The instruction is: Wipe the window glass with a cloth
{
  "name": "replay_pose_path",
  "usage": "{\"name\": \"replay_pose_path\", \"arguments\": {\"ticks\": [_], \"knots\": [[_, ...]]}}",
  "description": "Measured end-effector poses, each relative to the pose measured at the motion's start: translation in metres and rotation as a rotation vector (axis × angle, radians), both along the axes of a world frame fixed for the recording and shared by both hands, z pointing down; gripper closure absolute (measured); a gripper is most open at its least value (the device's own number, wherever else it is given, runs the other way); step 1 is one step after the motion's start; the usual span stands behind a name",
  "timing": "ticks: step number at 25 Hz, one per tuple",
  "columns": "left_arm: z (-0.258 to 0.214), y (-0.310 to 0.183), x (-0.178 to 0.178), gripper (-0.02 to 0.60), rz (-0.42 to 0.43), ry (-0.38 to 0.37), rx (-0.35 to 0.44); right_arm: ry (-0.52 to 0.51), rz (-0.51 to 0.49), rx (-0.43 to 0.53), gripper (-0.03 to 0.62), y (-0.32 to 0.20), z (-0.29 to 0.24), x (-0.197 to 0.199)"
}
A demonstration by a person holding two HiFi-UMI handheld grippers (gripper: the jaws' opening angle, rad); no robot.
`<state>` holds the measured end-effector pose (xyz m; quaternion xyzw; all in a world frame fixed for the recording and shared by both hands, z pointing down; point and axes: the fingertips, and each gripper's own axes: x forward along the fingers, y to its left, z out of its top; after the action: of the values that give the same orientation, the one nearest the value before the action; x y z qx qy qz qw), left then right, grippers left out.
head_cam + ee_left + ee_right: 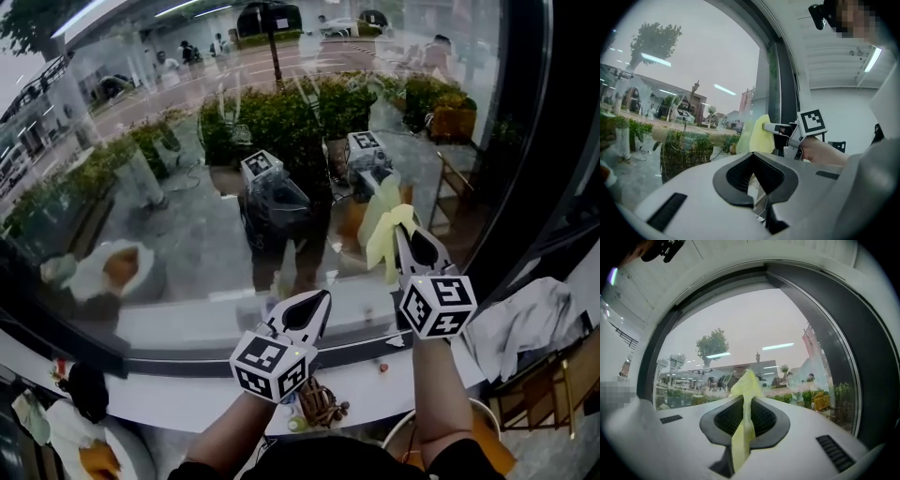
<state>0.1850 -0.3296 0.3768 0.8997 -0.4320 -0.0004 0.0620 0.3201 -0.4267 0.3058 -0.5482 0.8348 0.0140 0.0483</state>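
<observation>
Hovering nearest, the left gripper (322, 300) has its jaws together on nothing. Farther forward, the right gripper (403, 239) clamps the yellow cloth (384, 239), its length running beyond the tips and seemingly touching the window glass (187, 216).

Right gripper (405, 242) raised, jaws pinching cloth (381, 221); left gripper (319, 302) lower, jaws seemingly together.

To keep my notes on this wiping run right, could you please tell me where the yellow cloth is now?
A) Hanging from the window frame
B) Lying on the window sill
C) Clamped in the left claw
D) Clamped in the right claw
D: the yellow cloth is pinched between the jaws of the right claw, while the left claw is shut with nothing in it.
</observation>
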Motion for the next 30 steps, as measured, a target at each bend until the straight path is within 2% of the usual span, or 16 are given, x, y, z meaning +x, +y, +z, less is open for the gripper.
{"name": "replay_pose_path", "arguments": {"ticks": [12,27,30], "knots": [[0.003,-0.006,-0.028,0.574,-0.064,-0.009,0.002,-0.014,0.010,0.008,0.542,-0.010,-0.002,-0.011],[0.005,0.008,-0.032,0.574,-0.098,-0.002,0.000,-0.004,0.018,0.003,0.542,-0.007,-0.004,-0.010],[0.007,0.011,-0.035,0.574,-0.111,-0.007,-0.022,-0.017,0.031,0.012,0.542,-0.010,-0.005,-0.005]]}}
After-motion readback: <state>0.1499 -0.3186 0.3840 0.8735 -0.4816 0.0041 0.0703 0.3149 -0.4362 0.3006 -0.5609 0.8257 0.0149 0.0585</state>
